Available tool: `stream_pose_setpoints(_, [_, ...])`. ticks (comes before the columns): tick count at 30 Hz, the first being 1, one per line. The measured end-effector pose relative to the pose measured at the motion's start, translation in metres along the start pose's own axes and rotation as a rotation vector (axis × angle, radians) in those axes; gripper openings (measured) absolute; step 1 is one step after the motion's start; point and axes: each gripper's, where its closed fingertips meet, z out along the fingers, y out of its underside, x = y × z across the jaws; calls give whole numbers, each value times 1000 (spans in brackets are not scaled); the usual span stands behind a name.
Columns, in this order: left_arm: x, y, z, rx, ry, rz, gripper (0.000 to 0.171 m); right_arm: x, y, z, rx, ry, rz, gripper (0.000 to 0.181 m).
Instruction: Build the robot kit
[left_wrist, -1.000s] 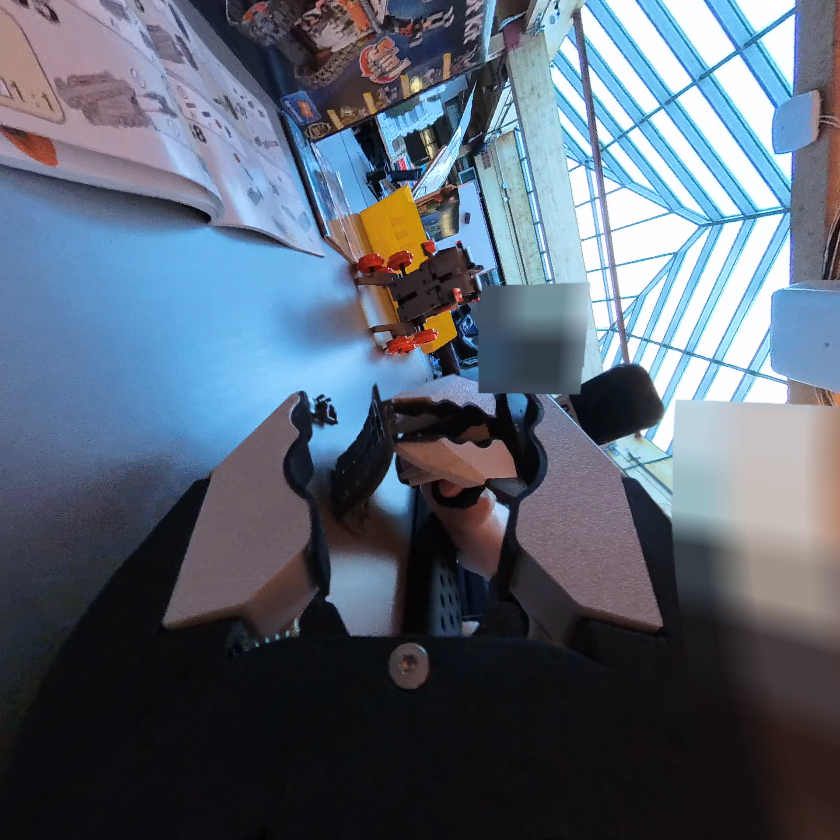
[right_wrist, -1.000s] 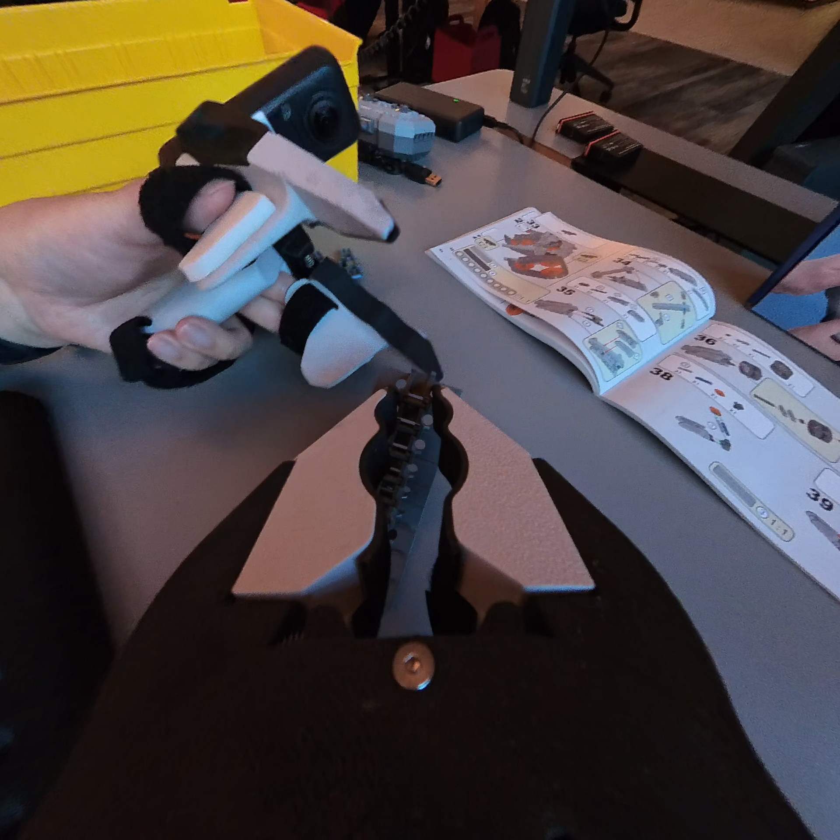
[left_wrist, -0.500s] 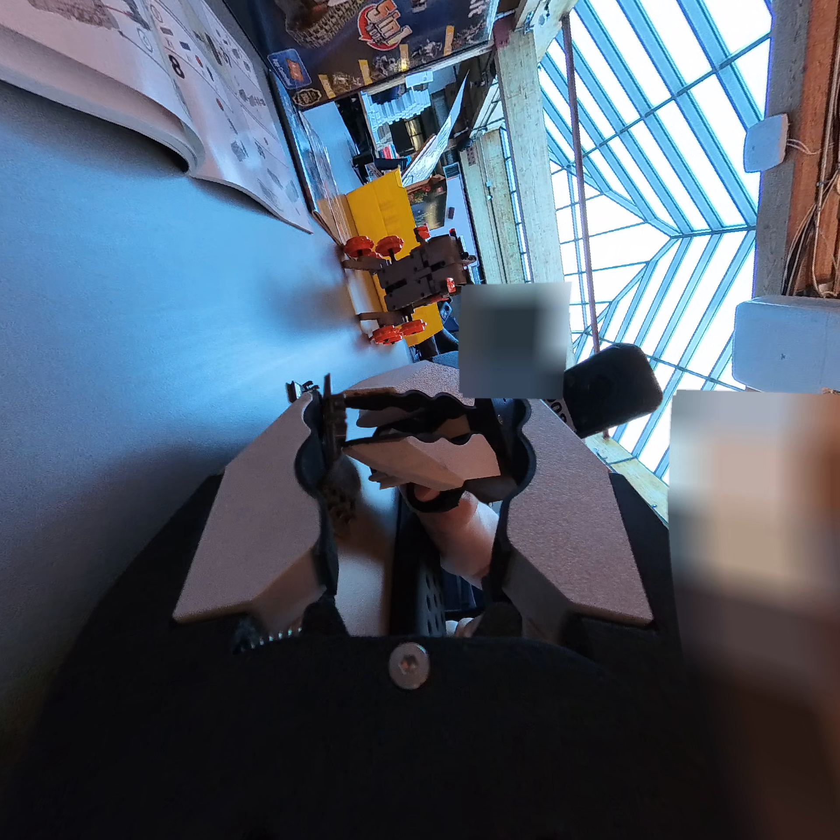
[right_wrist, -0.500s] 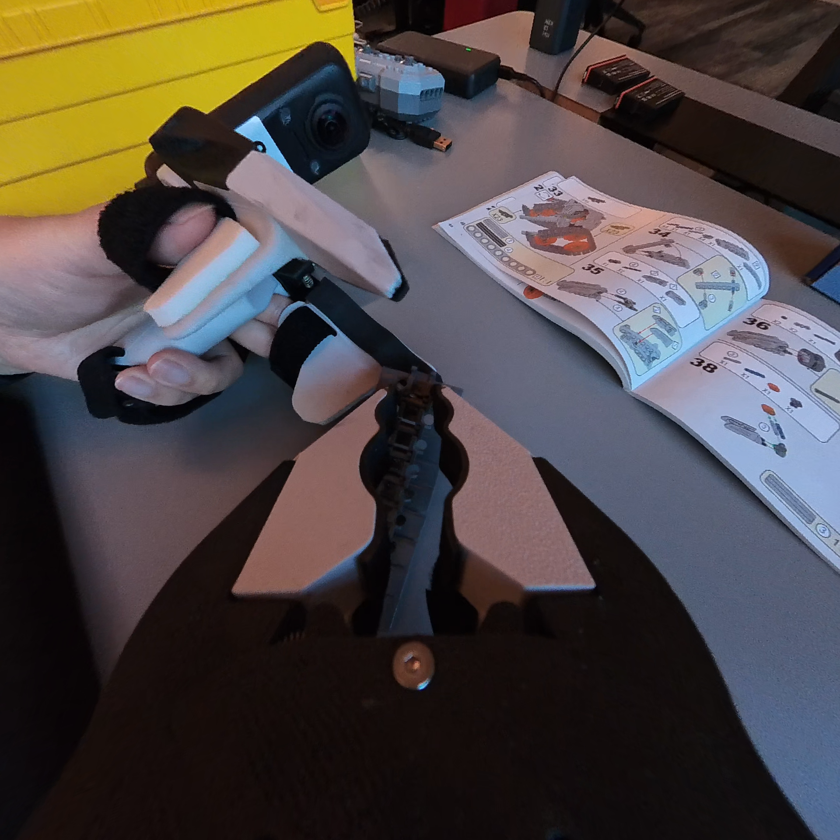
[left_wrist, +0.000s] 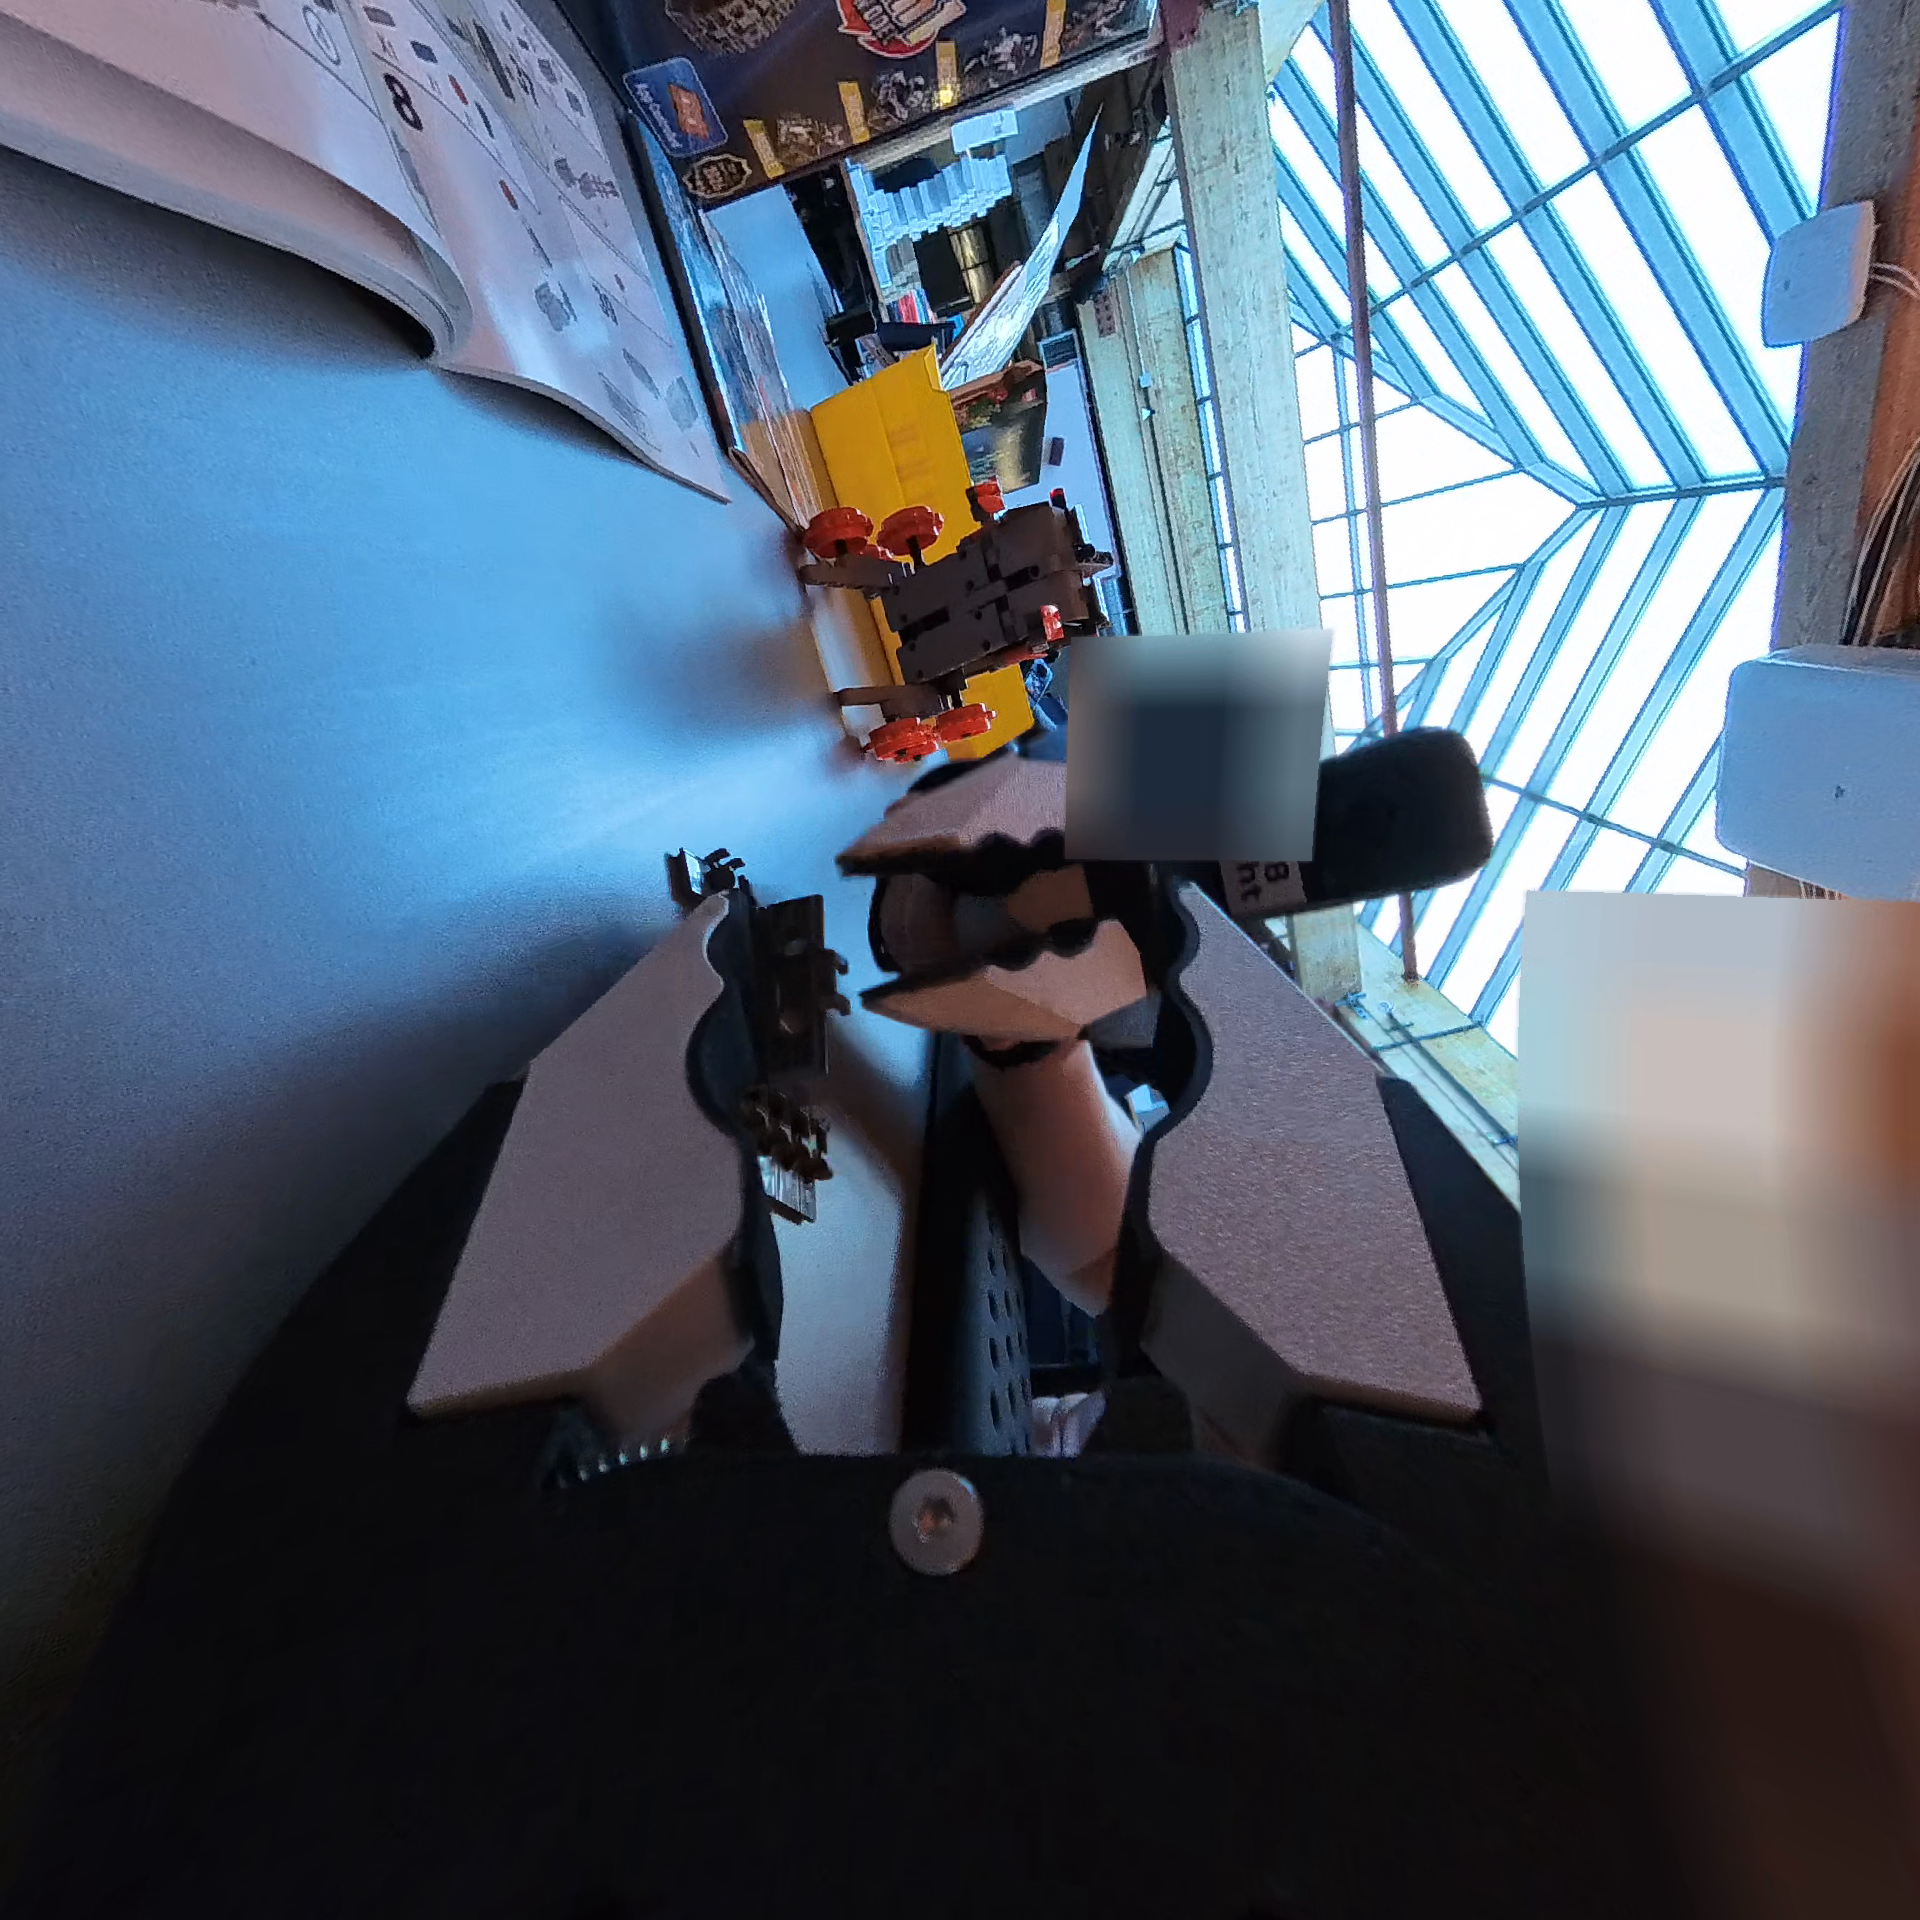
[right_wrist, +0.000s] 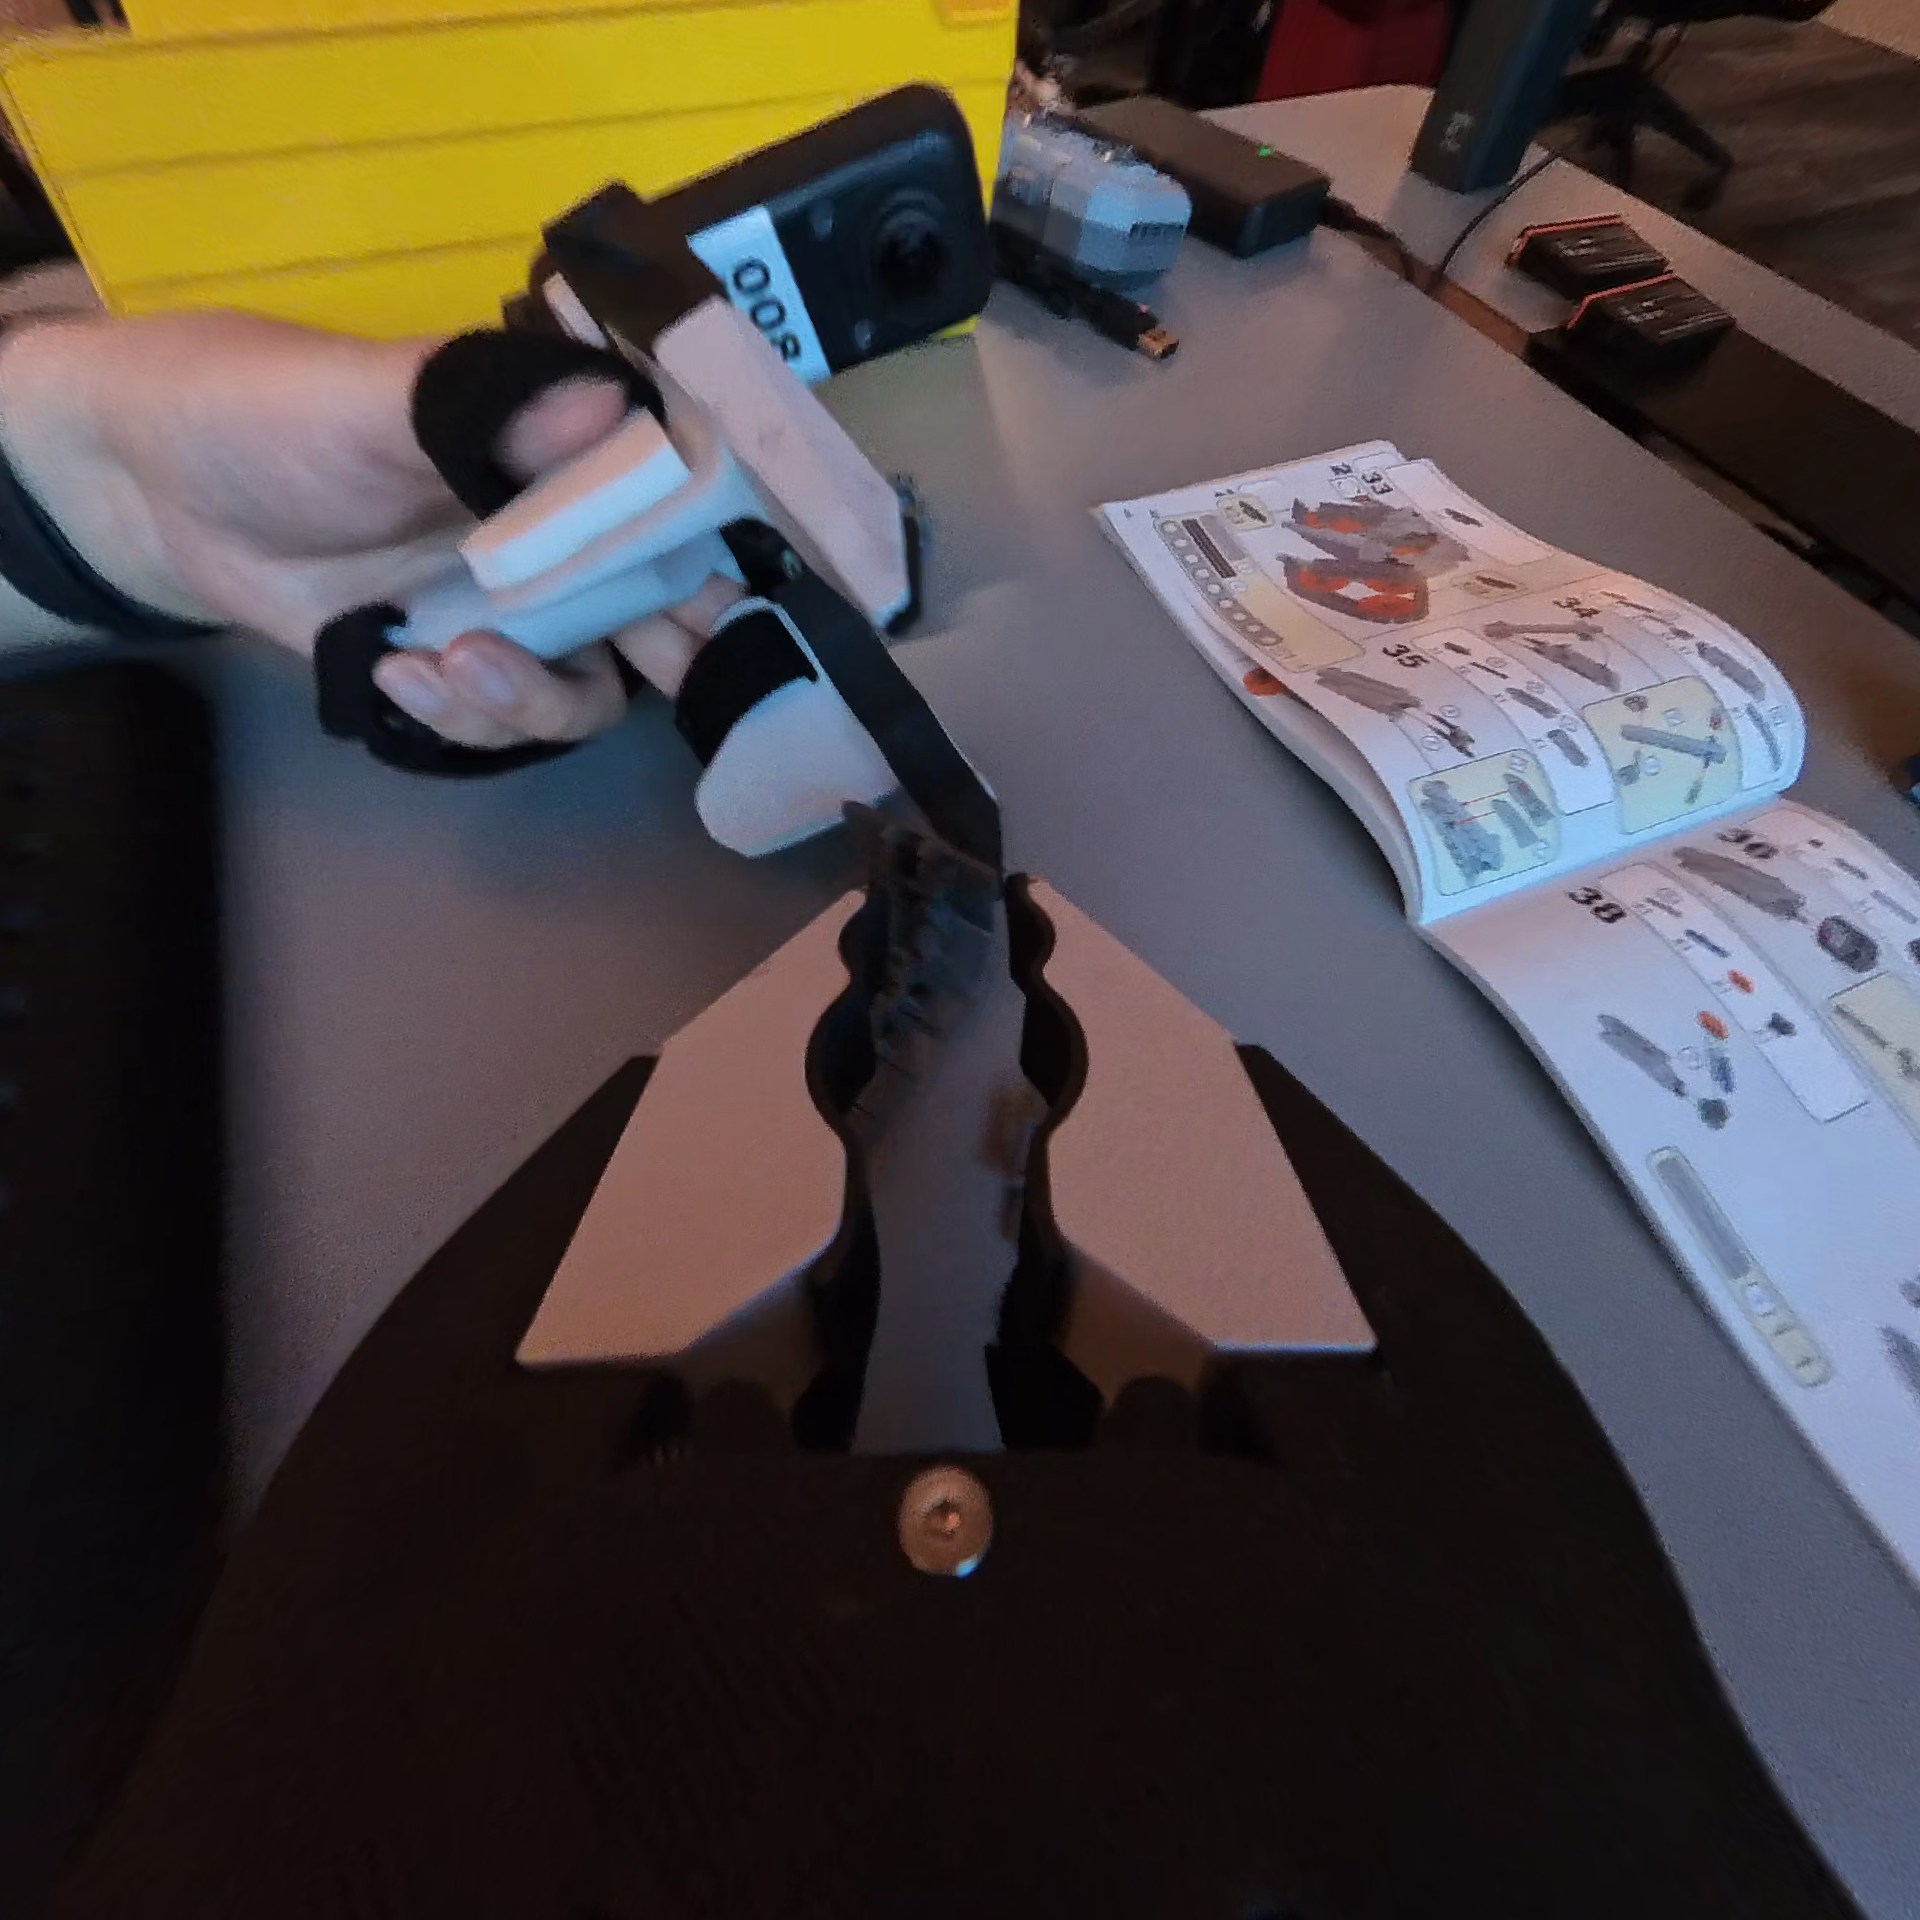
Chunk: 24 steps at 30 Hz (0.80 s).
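Left gripper (left_wrist: 951, 912) spread wide. Right gripper (right_wrist: 941, 896) slightly parted, tread chain (left_wrist: 790, 997) loose against 1 pad at 12 o'clock (likely light, floppy, jointed). Pinch across its flat links.

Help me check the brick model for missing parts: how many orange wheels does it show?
4. In the left wrist view, two orange wheels sit at the upper end of the brown brick model, two at its lower end. More may be hidden behind it.

Two grippers (left_wrist: 951, 925) (right_wrist: 935, 904), one open booklet (right_wrist: 1538, 831), one yellow box (right_wrist: 499, 156), one brown toy truck (left_wrist: 966, 613), two black batteries (right_wrist: 1621, 281).
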Motion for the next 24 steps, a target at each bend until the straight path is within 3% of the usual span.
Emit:
stream_pose_setpoints(6, [-1,2,1,-13,-13,17,75,-3,-8,-8,59,-207,-365,31])
stream_pose_setpoints(11, [-2,2,1,-14,-13,15,73,-6,11,0,-16,-346,-471,23])
stream_pose_setpoints(19, [-4,-6,-8,-24,-97,141,73,-2,24,10,-44,-220,-887,23])
stream_pose_setpoints(24, [-5,-5,-9,-47,-78,117,72,-4,25,16,-15,-114,-1145,22])
